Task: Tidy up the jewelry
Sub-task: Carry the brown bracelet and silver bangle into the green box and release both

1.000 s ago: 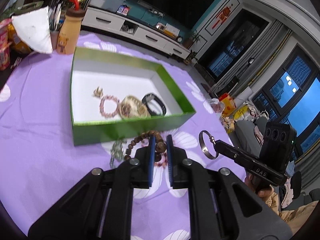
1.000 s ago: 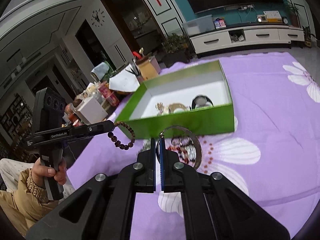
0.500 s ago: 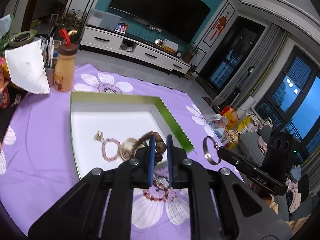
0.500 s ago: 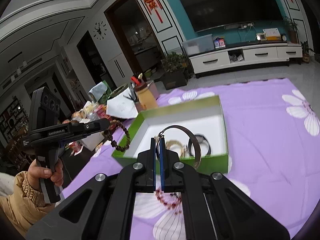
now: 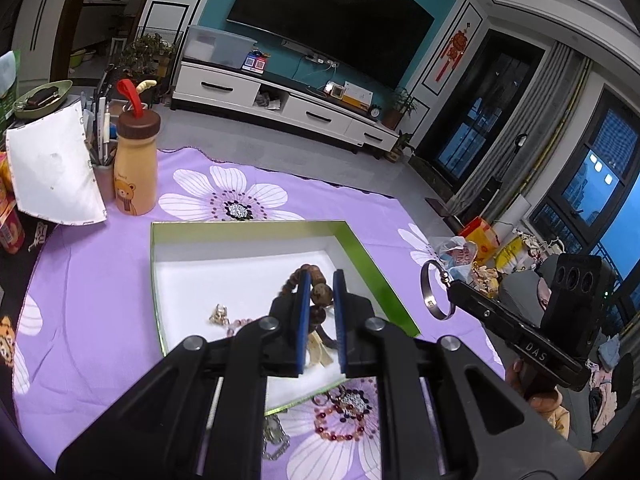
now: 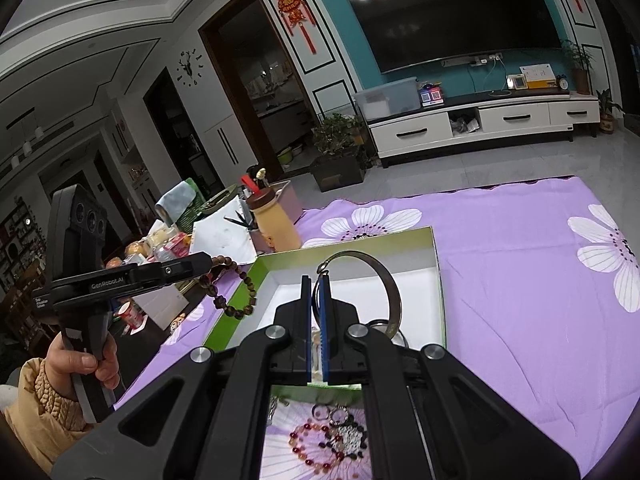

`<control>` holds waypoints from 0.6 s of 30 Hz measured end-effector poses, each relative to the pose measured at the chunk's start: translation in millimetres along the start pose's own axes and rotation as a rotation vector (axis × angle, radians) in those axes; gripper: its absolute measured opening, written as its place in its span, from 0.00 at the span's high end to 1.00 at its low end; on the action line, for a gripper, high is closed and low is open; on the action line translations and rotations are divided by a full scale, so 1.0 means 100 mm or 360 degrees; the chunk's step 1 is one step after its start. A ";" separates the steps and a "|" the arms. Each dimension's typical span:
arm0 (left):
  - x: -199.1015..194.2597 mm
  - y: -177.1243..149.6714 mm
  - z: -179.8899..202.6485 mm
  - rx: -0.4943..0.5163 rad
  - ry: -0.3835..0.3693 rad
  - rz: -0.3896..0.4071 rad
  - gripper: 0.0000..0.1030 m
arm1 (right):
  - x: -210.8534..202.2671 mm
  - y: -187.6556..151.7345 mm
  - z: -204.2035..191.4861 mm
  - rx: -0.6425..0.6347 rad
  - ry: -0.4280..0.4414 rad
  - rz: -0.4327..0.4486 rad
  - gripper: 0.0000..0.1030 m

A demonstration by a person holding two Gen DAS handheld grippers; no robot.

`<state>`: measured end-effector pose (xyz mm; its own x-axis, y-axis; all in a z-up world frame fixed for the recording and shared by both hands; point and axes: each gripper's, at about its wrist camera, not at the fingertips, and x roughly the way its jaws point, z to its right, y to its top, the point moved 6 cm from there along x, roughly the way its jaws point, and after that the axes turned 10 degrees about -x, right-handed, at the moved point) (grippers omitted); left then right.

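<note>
The worktop [image 5: 100,300] under its purple flowered cloth filled the lower half of both views, and the green box [image 5: 370,264] with its white floor sat open at the centre of it.

My left gripper [image 5: 320,304] pointed forward and down over the box, its blue pads clenched on the brown bead bracelet [image 5: 322,294]. In the right wrist view that same left gripper [image 6: 206,260] reached in level from 9 o'clock, my left hand [image 6: 86,364] wrapped round its handle at 8 o'clock, and the brown bead bracelet [image 6: 236,292] hung off its tip in a loop just outside the box's left wall [image 6: 240,296].

My right gripper [image 6: 316,292] also aimed forward over the near edge of the box, pads pinched tight on the silver bangle [image 6: 390,284], which stood up as a ring above the white floor. From the left wrist view the right gripper [image 5: 450,290] came in from 4 o'clock, angled up toward the box, with the silver bangle [image 5: 430,298] held upright at its tip, off the box's right wall.

Inside the box, at 7 o'clock from my left gripper, lay a small gold trinket [image 5: 219,314]. On the cloth just in front of the box, between my right gripper's arms at 6 o'clock, lay a red bead bracelet [image 6: 310,448] beside a dark bead cluster [image 6: 348,438].
</note>
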<state>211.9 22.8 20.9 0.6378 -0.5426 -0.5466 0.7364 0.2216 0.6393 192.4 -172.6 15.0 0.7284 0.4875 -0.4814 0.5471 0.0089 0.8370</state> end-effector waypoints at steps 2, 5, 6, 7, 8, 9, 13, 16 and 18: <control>0.06 0.03 0.00 0.0003 0.0006 -0.0005 0.89 | 0.07 0.01 0.04 0.0010 -0.0009 -0.0012 0.97; 0.18 0.09 -0.01 0.0002 0.0016 -0.0016 0.89 | 0.20 0.04 0.09 0.0012 -0.0032 -0.0035 0.97; 0.21 0.10 -0.01 0.0002 0.0018 -0.0019 0.89 | 0.23 0.05 0.11 0.0010 -0.0040 -0.0044 0.97; 0.24 0.11 -0.02 0.0002 0.0020 -0.0023 0.89 | 0.27 0.06 0.13 0.0008 -0.0046 -0.0049 0.97; 0.28 0.13 -0.03 0.0005 0.0025 -0.0026 0.89 | 0.31 0.06 0.14 0.0008 -0.0051 -0.0055 0.97; 0.32 0.14 -0.04 0.0007 0.0029 -0.0028 0.89 | 0.33 0.07 0.15 0.0008 -0.0053 -0.0058 0.97; 0.45 0.19 -0.10 -0.0002 0.0051 -0.0044 0.89 | 0.45 0.09 0.22 0.0014 -0.0064 -0.0077 0.97; 0.53 0.20 -0.17 -0.0019 0.0070 -0.0059 0.89 | 0.54 0.10 0.24 0.0022 -0.0072 -0.0095 0.97; 0.60 0.20 -0.24 -0.0038 0.0087 -0.0068 0.89 | 0.58 0.07 0.28 0.0025 -0.0085 -0.0112 0.97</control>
<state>270.2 14.1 -11.5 0.6164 -0.5071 -0.6024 0.7680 0.2185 0.6020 250.1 -168.6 -14.5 0.7087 0.4386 -0.5526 0.6040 0.0277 0.7965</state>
